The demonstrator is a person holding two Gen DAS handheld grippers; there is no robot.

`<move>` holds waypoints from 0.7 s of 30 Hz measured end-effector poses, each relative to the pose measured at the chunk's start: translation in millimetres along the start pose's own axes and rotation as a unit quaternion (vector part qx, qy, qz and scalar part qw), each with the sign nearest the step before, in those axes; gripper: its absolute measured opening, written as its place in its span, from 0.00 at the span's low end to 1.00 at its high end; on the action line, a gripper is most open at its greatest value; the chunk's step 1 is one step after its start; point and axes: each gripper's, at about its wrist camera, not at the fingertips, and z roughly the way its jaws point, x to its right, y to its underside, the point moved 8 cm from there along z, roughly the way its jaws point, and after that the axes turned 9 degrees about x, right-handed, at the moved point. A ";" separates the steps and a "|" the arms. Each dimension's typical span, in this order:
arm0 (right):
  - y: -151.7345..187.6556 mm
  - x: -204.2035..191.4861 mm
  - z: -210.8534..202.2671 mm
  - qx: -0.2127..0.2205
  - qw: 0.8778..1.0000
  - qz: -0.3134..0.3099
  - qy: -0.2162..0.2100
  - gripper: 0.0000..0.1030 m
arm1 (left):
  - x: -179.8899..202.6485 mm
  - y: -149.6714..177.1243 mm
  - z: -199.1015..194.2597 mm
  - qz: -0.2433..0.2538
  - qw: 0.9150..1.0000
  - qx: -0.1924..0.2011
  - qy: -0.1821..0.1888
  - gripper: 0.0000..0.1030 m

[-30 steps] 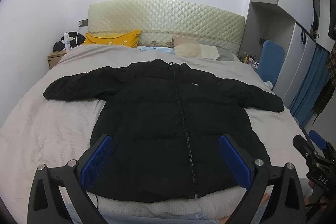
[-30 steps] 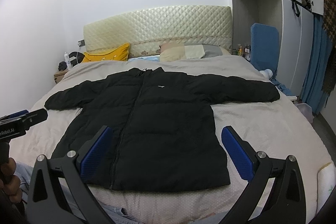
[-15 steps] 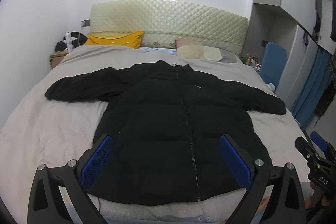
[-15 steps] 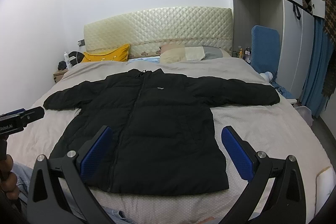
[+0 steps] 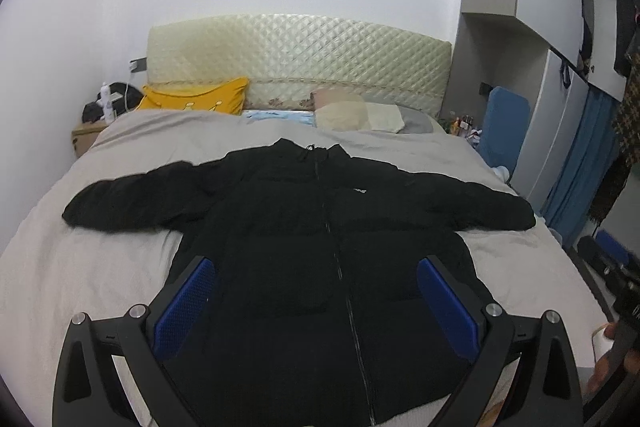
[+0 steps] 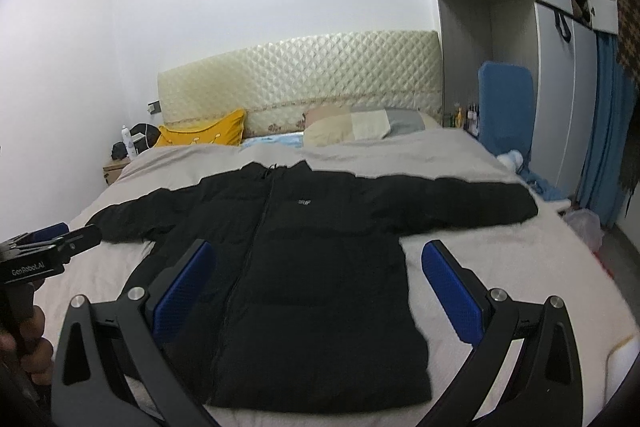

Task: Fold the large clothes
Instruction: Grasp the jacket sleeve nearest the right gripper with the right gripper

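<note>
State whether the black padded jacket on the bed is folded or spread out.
Spread out. The black padded jacket lies flat on the grey bedspread, front up, zipped, both sleeves stretched sideways; no part is folded over.

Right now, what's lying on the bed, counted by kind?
Black jacket: 1
Yellow pillow: 1
Beige and grey pillow: 1
Total: 3

The bed (image 5: 80, 267) is covered with a grey-beige blanket. A black jacket (image 5: 312, 267) lies flat on it, front up, with both sleeves spread out. Pillows (image 5: 196, 101) lie at the headboard.
</note>
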 end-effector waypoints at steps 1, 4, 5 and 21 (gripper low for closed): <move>-5.5 3.3 3.2 0.001 1.000 0.000 -0.002 1.00 | 1.2 -5.1 2.4 0.003 1.000 0.007 0.005 0.99; -18.1 14.9 11.3 0.012 1.000 0.008 -0.005 1.00 | 4.0 -17.9 12.8 0.011 1.000 0.023 0.018 0.99; -21.7 21.3 14.9 0.014 1.000 0.012 -0.004 1.00 | 4.1 -21.2 18.6 0.015 0.999 0.023 0.019 0.99; -58.0 112.8 95.7 0.069 0.996 0.024 0.054 1.00 | -0.3 -9.0 87.6 -0.033 0.998 0.035 0.029 0.99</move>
